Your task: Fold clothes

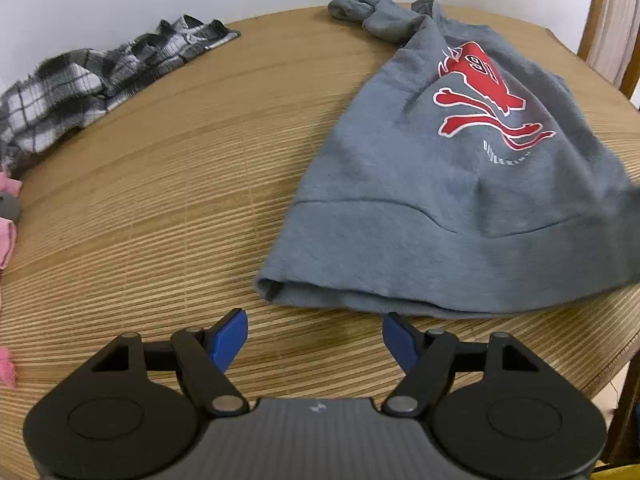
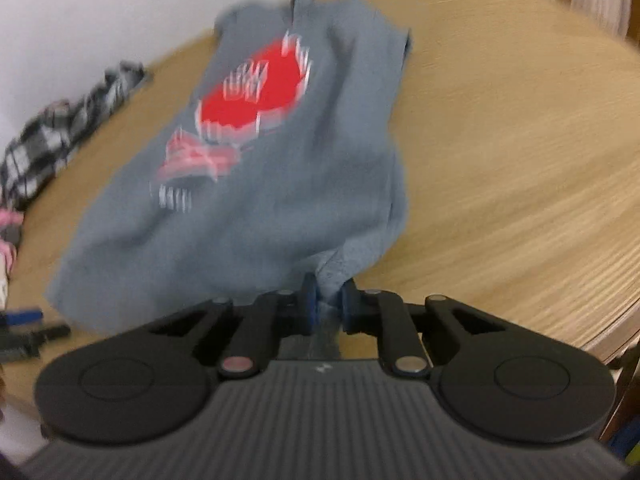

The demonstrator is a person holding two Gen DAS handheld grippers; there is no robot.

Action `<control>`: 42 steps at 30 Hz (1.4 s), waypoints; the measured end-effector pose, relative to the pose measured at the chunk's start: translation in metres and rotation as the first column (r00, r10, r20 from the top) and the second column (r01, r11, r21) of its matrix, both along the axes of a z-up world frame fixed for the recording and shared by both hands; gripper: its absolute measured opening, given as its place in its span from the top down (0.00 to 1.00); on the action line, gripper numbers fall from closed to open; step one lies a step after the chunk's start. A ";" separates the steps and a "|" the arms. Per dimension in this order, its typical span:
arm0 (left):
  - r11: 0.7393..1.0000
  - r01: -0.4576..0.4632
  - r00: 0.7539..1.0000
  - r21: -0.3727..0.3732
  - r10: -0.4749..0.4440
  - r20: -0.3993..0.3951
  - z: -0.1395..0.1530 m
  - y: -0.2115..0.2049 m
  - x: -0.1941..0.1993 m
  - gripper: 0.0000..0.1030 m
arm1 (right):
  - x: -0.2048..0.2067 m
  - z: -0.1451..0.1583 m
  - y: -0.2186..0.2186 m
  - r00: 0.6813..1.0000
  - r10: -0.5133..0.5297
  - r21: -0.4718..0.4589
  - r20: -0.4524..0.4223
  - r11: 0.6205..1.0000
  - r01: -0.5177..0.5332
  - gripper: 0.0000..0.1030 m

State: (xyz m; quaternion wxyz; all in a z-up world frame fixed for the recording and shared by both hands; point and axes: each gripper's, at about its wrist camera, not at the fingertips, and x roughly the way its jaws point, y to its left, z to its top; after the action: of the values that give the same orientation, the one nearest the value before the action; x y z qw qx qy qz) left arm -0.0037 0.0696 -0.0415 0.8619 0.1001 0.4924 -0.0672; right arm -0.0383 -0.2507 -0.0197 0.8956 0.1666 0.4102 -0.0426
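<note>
Right gripper (image 2: 329, 300) jaws clenched on hem corner of grey T-shirt (image 2: 256, 184); left gripper (image 1: 316, 338) jaws spread, empty, hem just ahead. Soft, light, floppy; best pinched at hem corners.

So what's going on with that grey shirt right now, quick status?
Right gripper shut on grey shirt hem. Left gripper open, just short of the hem. Plaid garment lies well clear.
</note>
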 end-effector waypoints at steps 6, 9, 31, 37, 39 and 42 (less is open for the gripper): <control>0.998 -0.027 0.999 -0.055 0.026 -0.034 0.000 -0.024 -0.011 0.23 | -0.039 0.066 -0.074 0.990 -0.082 -0.188 0.117 0.977 0.103 0.86; 0.998 -0.026 0.999 -0.057 0.024 -0.035 -0.003 -0.049 -0.021 0.23 | -0.045 0.048 -0.125 0.980 -0.192 -0.250 0.056 0.947 0.199 0.86; 0.998 0.023 1.000 -0.066 -0.023 0.001 -0.005 -0.063 0.047 0.23 | -0.038 0.035 0.016 0.930 0.322 -0.309 0.177 0.915 -0.258 0.42; 0.962 0.233 0.968 -0.144 -0.243 -0.056 -0.023 -0.054 0.076 0.23 | -0.020 0.026 0.081 0.944 0.287 0.104 0.165 0.946 -0.306 0.43; 0.942 0.299 0.949 -0.154 -0.311 -0.059 -0.027 -0.054 0.081 0.23 | -0.020 0.020 0.102 0.970 0.193 0.216 0.149 0.951 -0.223 0.43; 0.920 0.353 0.927 -0.170 -0.369 -0.070 -0.030 -0.056 0.089 0.21 | -0.025 0.019 0.123 0.992 0.101 0.242 0.078 0.963 -0.117 0.42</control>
State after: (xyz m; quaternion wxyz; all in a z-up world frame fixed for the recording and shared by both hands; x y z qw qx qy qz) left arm 0.0852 0.0136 -0.0720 0.8138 0.1190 0.5017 -0.2679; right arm -0.0636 -0.1277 -0.0006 0.8819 0.2550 0.3913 0.0634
